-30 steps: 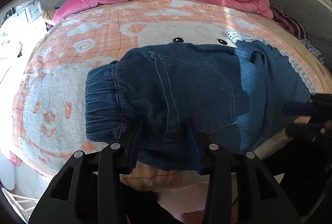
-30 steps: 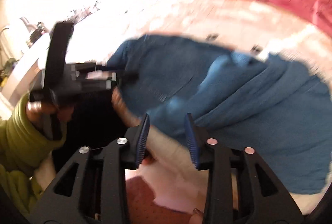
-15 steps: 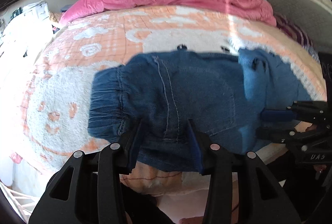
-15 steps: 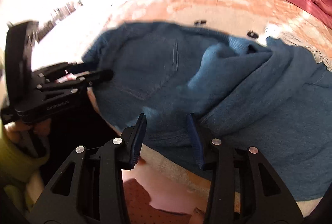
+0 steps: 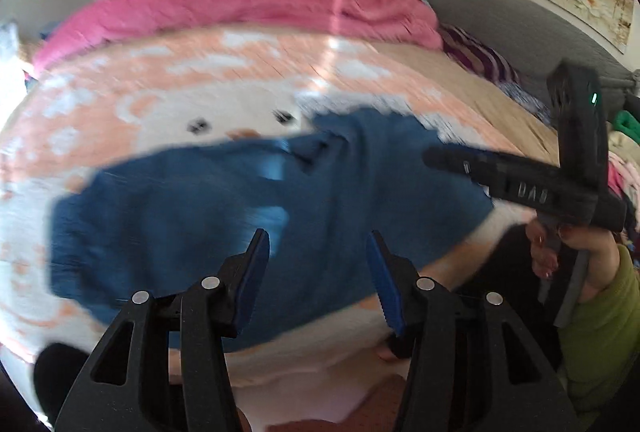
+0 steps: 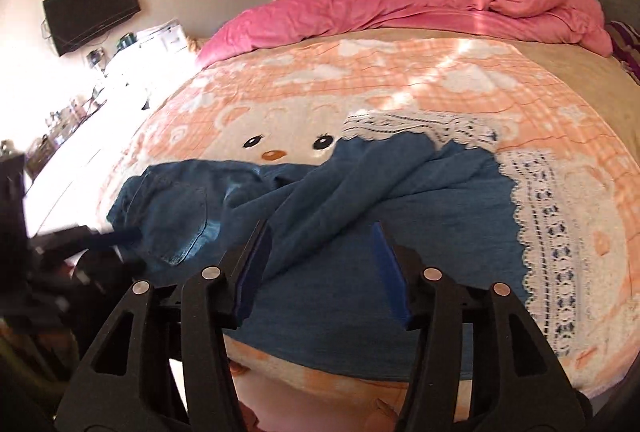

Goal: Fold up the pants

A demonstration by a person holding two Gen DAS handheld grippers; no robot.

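Both grippers are pulling back from the blue pants (image 6: 360, 232), which they were down close to a moment ago, and the blue pads are now spreading wider. On the left gripper (image 5: 318, 272) the jaws are opening, with nothing pinched between them; the pants are only lying behind them on the bed. On the right gripper (image 6: 320, 268) the jaws are opening too, and it is letting go, with no cloth caught between its blue pads. The pants are lying across the near part of the bed, on the orange and white blanket (image 6: 400, 80) with the bear face, just below the bear's eyes. They are looking lumpy in the middle, with one fold of cloth lying slanted over the rest. A white lace cloth (image 6: 540, 232) is peeking out along their right side. A pink blanket (image 6: 380, 8) is bunched up at the far side of the bed. A hand (image 5: 576, 252) in a green sleeve (image 5: 600, 332) is holding the right gripper's handle.
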